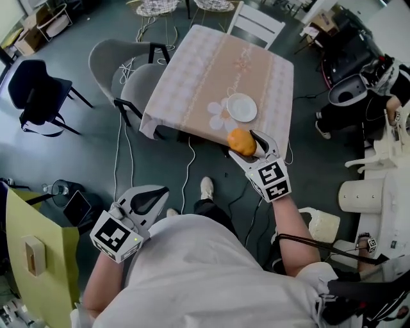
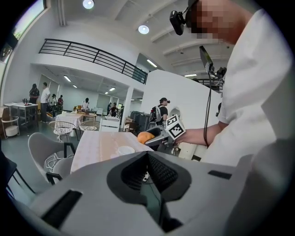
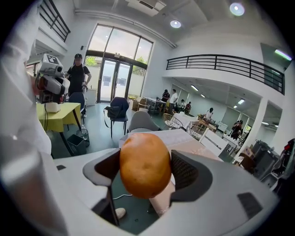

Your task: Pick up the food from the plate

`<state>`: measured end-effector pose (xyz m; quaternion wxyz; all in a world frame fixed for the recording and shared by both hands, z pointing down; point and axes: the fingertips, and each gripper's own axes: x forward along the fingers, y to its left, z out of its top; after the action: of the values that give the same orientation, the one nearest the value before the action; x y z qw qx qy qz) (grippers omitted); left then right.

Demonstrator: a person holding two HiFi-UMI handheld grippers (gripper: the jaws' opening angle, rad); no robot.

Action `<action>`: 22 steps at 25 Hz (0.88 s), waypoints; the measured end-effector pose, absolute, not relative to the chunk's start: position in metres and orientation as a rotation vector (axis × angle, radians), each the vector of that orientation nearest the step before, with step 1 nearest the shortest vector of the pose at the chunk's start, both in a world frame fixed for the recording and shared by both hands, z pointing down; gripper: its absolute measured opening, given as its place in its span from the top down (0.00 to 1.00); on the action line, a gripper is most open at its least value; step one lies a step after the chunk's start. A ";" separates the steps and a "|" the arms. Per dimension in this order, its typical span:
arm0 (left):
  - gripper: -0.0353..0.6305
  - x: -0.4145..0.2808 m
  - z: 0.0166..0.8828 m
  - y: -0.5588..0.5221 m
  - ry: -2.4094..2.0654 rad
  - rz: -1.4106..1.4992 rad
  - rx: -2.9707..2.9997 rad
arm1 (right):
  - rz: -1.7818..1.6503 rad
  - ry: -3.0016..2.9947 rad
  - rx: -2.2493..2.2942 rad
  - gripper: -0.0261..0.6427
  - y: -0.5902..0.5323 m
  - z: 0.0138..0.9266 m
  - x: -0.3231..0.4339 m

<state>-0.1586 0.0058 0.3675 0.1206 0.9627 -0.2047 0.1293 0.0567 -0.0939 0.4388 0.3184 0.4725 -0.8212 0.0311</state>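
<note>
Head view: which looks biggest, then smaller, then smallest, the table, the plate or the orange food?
1. table: by far the largest.
2. plate and orange food: they look about alike; the food is held nearer the camera, so no ranking between them.

Food [image 3: 145, 165] blocks most of the table [image 3: 185, 143] in right gripper view. Wire chair [image 1: 157, 8] cut by head view's top edge. Plate [image 2: 125, 150] too small for detail in left gripper view.

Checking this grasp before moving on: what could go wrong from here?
The round orange-brown food, pinched only at its sides by the right gripper, may slip. It hangs at the cloth-covered table's edge, off the round white plate, so a drop would probably reach the floor.
</note>
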 end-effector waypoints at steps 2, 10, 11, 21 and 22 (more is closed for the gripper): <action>0.93 -0.166 0.369 0.014 -0.588 0.379 2.810 | 0.070 -2.174 1.246 0.44 -0.079 0.429 0.043; 0.93 -0.185 0.371 0.041 -0.562 0.376 2.827 | 0.041 -2.226 1.247 0.44 -0.030 0.401 0.001; 0.93 -0.187 0.371 0.042 -0.565 0.373 2.825 | 0.044 -2.228 1.240 0.44 -0.025 0.400 -0.003; 0.93 -0.198 0.375 0.059 -0.564 0.366 2.827 | 0.046 -2.269 1.183 0.44 0.014 0.394 -0.038; 0.93 -0.199 0.375 0.060 -0.565 0.364 2.825 | 0.047 -2.273 1.175 0.44 0.018 0.394 -0.042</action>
<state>-0.1986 0.0601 0.3751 0.1184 0.9660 -0.1931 0.1245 -0.0416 0.0175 0.3942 0.2870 0.4399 -0.8508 0.0177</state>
